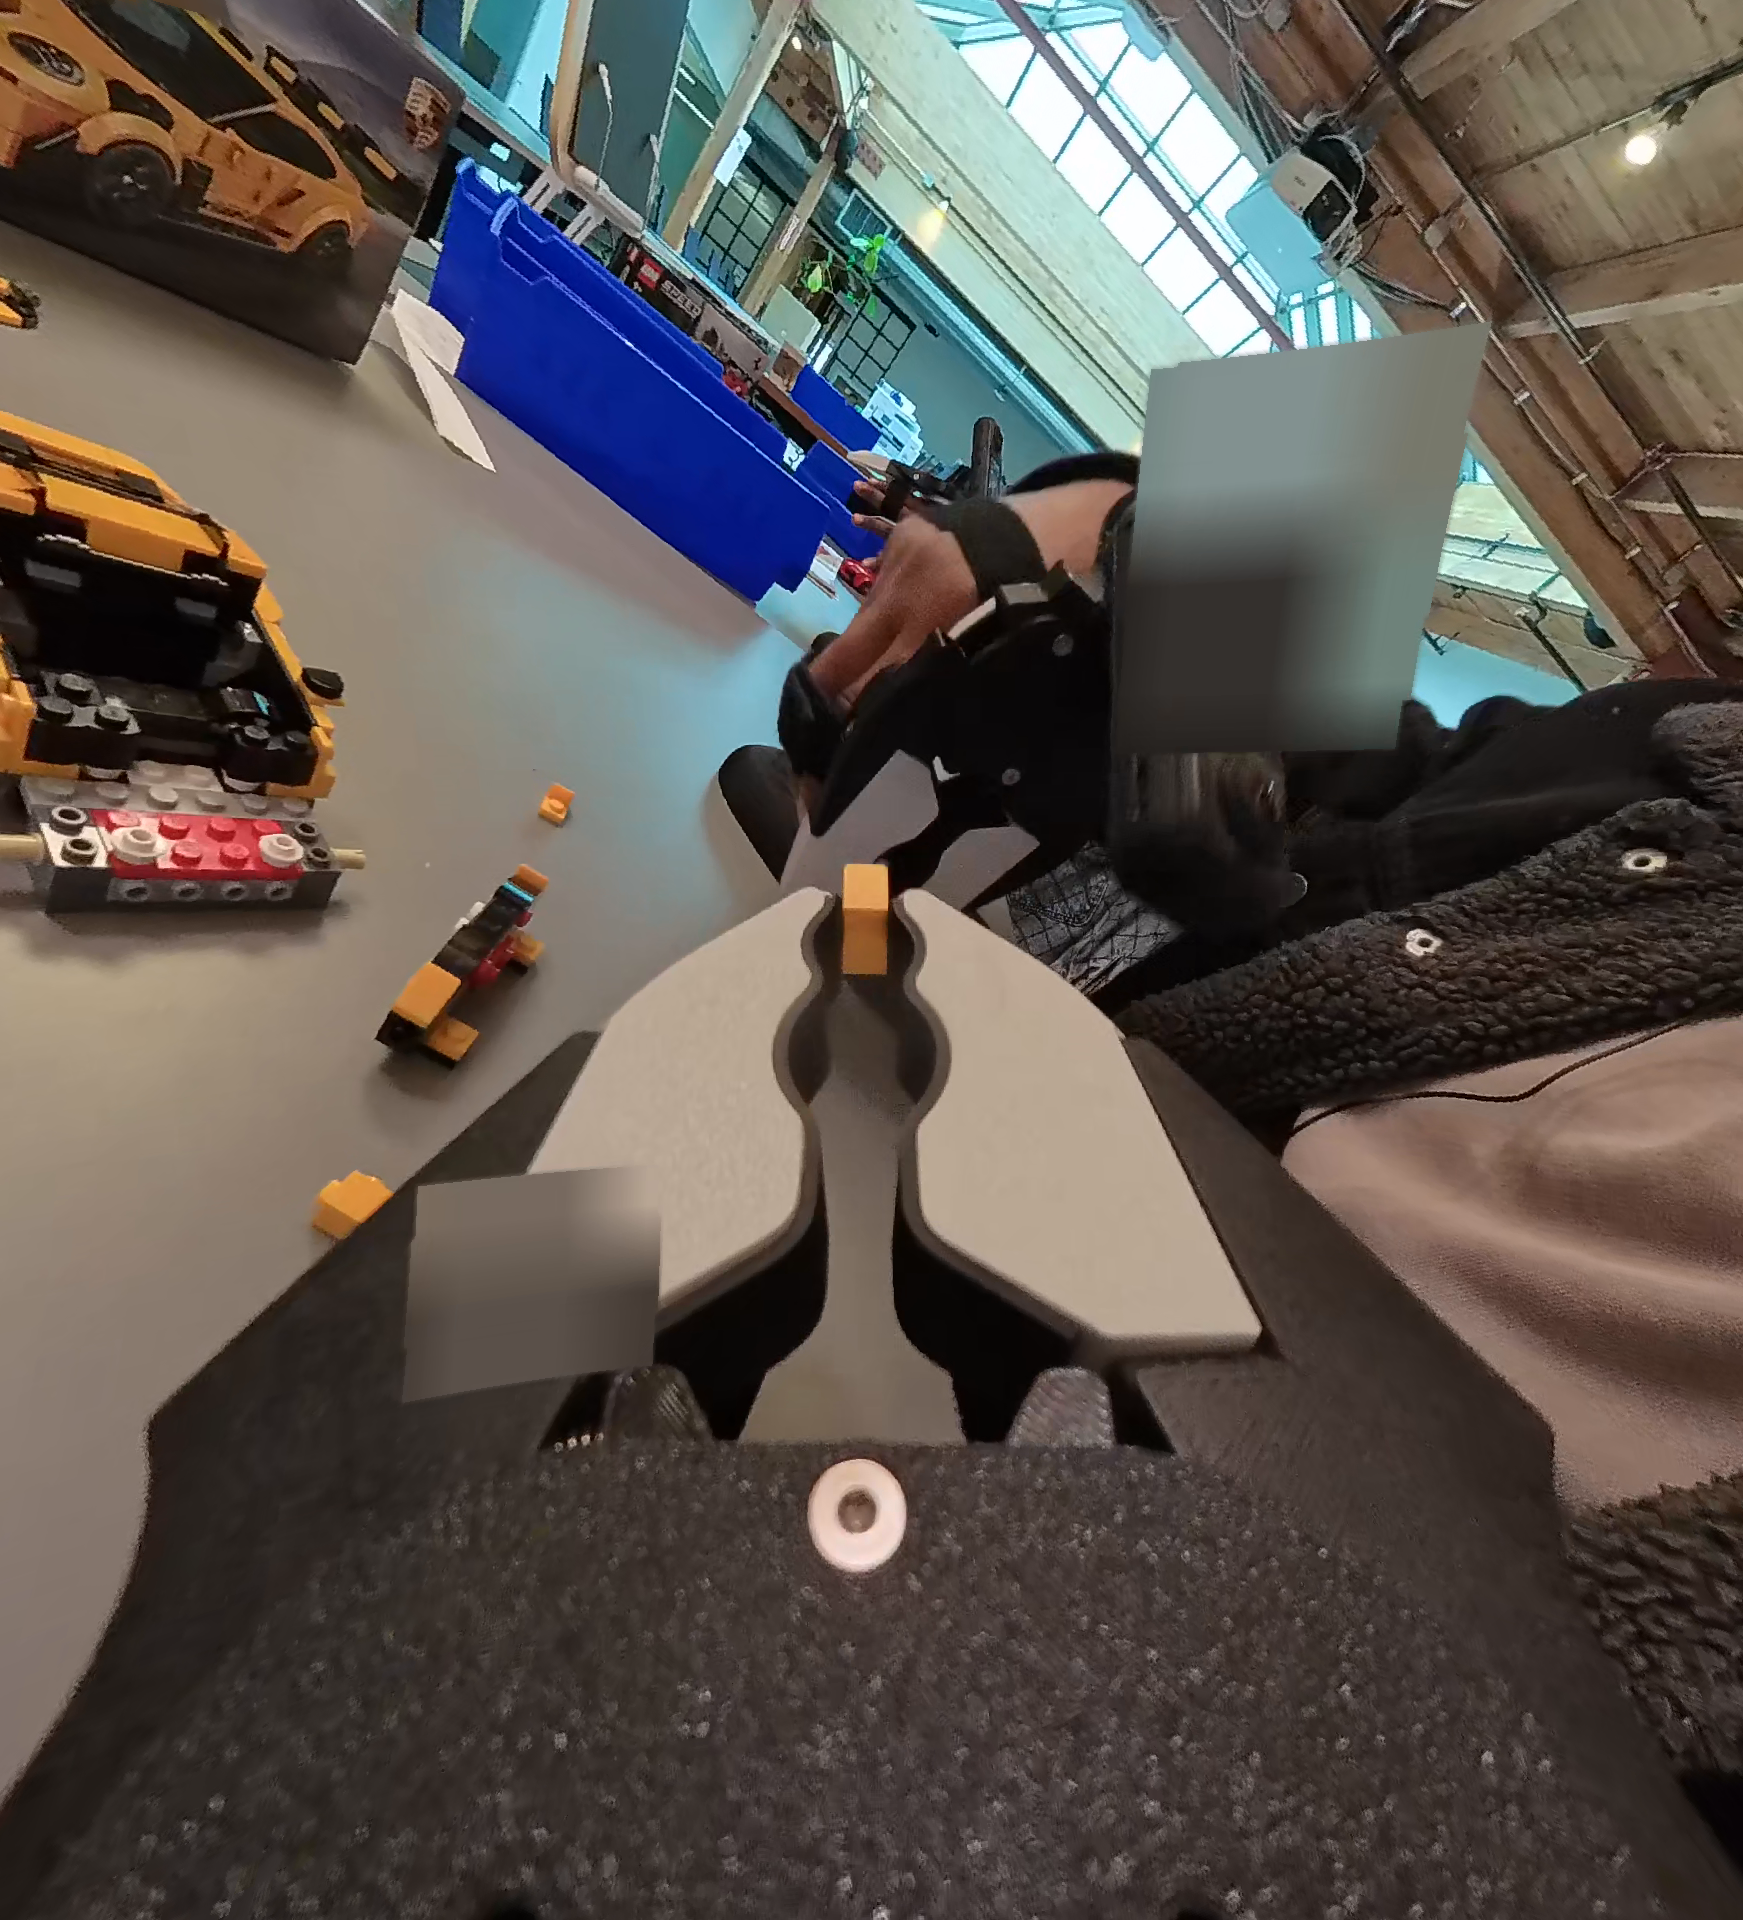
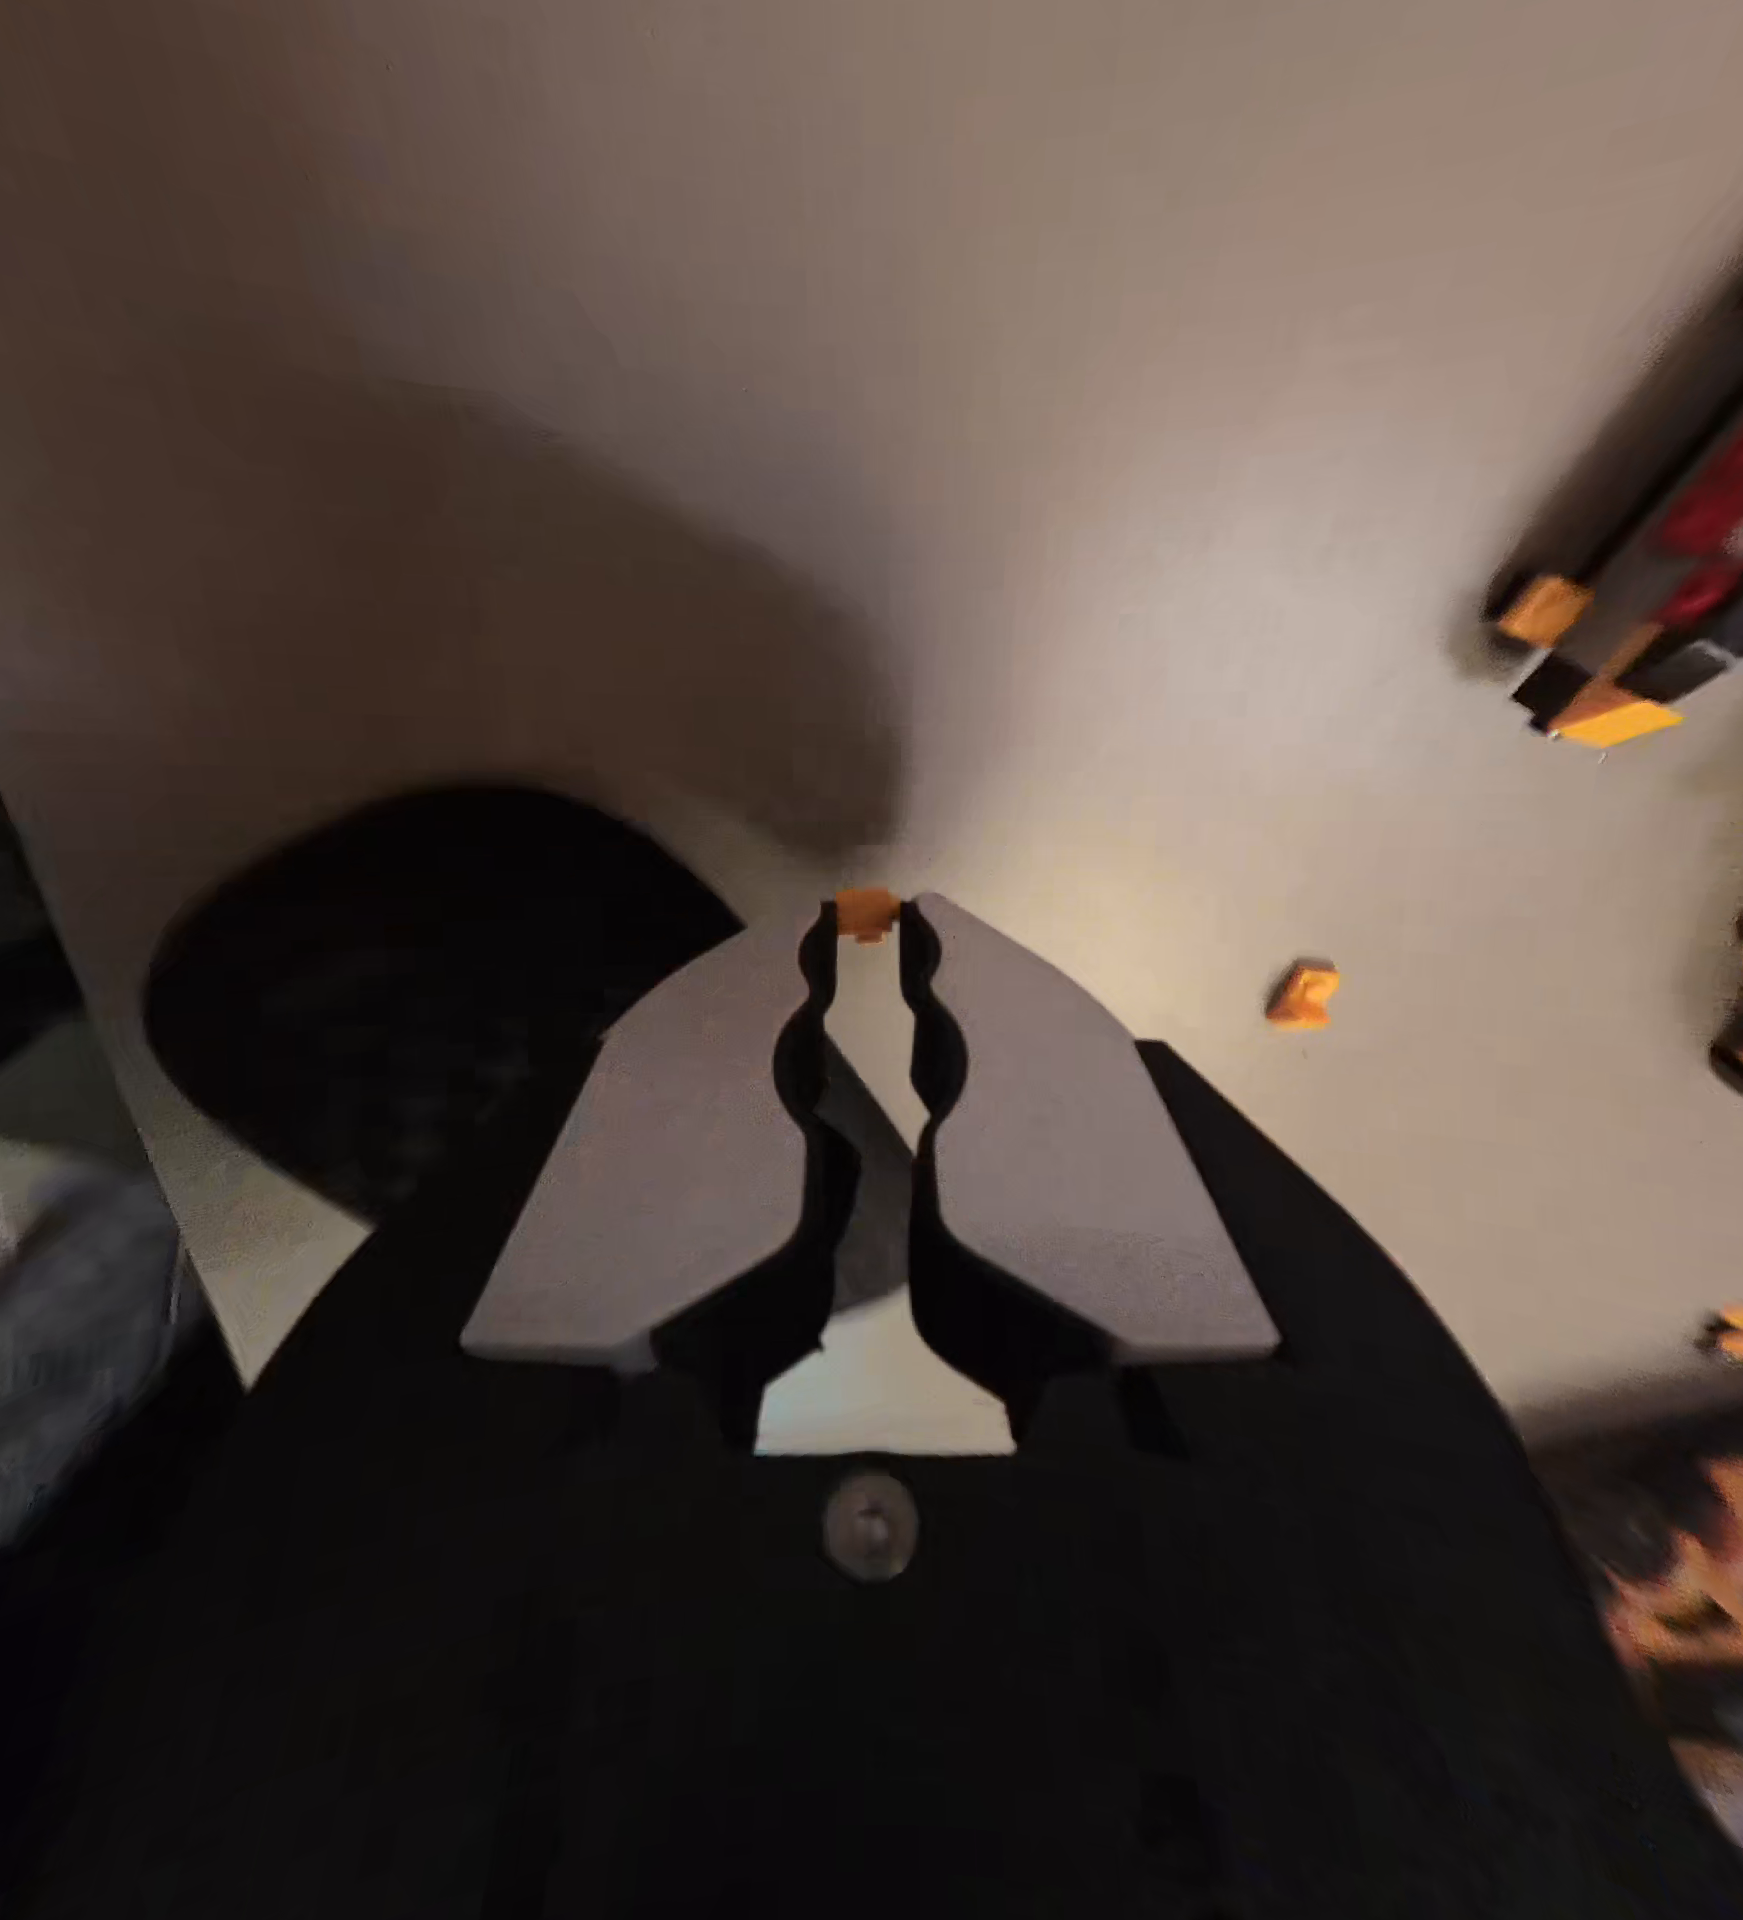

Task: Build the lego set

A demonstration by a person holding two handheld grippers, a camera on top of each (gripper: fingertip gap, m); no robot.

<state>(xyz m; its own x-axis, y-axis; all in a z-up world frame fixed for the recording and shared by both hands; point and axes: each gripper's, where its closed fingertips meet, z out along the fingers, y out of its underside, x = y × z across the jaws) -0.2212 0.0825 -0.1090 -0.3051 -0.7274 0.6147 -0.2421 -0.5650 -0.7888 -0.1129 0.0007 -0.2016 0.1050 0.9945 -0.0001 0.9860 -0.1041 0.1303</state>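
The left claw (image 1: 865, 920) is clamped on a small orange brick (image 1: 864, 918), pinched upright between its grey fingertips and held above the grey worktop (image 1: 555, 644). Across from it, the right claw (image 2: 869, 914) grips another small orange piece (image 2: 867, 910) at the very tips of its fingers; that view is blurred, so the piece's exact shape is hard to make out. In the left wrist view the right claw also shows farther off, in a person's hand (image 1: 888, 613). The partly built orange and black car (image 1: 108, 644) sits on the worktop to the left, its open end showing red and grey plates (image 1: 192, 842) and pale axle pins. Near it lies a small black, orange and red sub-assembly (image 1: 467, 971), with one loose orange stud piece (image 1: 556, 803) beyond it and another loose orange brick (image 1: 349, 1203) just beside the left claw's body. The set's box (image 1: 160, 145) stands at the back, with blue bins (image 1: 628, 384) to its right.
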